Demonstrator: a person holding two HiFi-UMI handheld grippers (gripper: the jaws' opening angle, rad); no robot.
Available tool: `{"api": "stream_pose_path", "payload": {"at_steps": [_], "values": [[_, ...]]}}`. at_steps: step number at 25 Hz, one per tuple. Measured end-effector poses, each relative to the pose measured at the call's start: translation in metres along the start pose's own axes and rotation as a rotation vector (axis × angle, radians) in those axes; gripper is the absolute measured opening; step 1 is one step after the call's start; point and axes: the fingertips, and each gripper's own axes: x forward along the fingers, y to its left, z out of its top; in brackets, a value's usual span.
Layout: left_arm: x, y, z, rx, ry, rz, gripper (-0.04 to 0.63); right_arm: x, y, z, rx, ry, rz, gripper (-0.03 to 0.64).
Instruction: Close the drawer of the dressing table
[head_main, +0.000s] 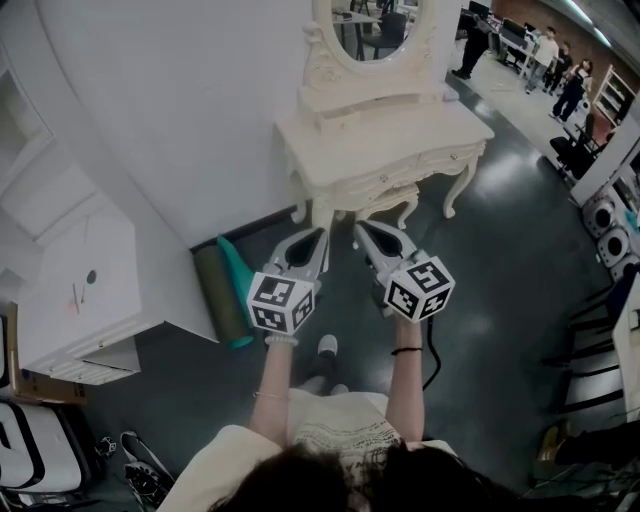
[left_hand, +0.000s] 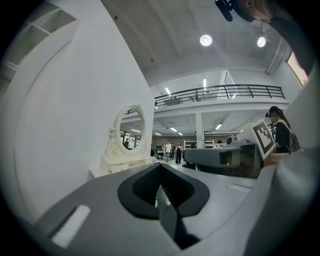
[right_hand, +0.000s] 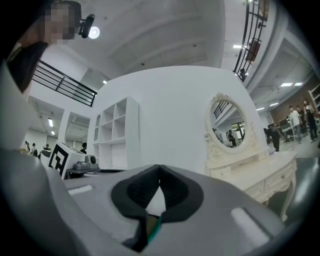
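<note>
Both tongs are held level, side by side, above the dark floor (head_main: 480, 300). The left tongs (head_main: 320, 234) are closed with nothing between the tips, and so are the right tongs (head_main: 361, 227). Just ahead of them the cream dressing table (head_main: 385, 145) with its oval mirror (head_main: 372, 25) stands against the white wall (head_main: 190, 110). Its drawer (head_main: 405, 178) faces the tongs, well apart from them. Whether it stands out I cannot tell.

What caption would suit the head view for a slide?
From above, a person holds the left gripper and right gripper, jaws together, facing a cream dressing table with an oval mirror.
</note>
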Motion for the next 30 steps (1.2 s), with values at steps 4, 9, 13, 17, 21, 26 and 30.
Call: {"api": "stream_pose_path", "payload": {"at_steps": [4,9,13,17,21,26,30], "values": [[0.029,0.010,0.005,0.000,-0.010,-0.027,0.003,0.016,-0.024,0.005,-0.004,-0.003,-0.019,0.003],[0.068,0.036,-0.001,-0.008,0.002,-0.030,0.003,0.045,-0.056,-0.001,0.008,-0.001,-0.031,0.003],[0.102,0.048,-0.003,-0.007,0.013,-0.054,0.003,0.064,-0.086,-0.004,0.031,-0.005,-0.047,0.003],[0.131,0.061,-0.009,-0.008,0.024,-0.069,0.003,0.083,-0.112,-0.011,0.058,-0.005,-0.058,0.003],[0.155,0.076,-0.017,-0.023,0.041,-0.070,0.003,0.100,-0.134,-0.020,0.082,0.004,-0.064,0.003],[0.180,0.098,-0.021,-0.043,0.044,-0.071,0.003,0.125,-0.155,-0.025,0.087,0.031,-0.068,0.003],[0.202,0.108,-0.019,-0.053,0.037,-0.086,0.003,0.139,-0.169,-0.024,0.065,0.051,-0.072,0.003]]}}
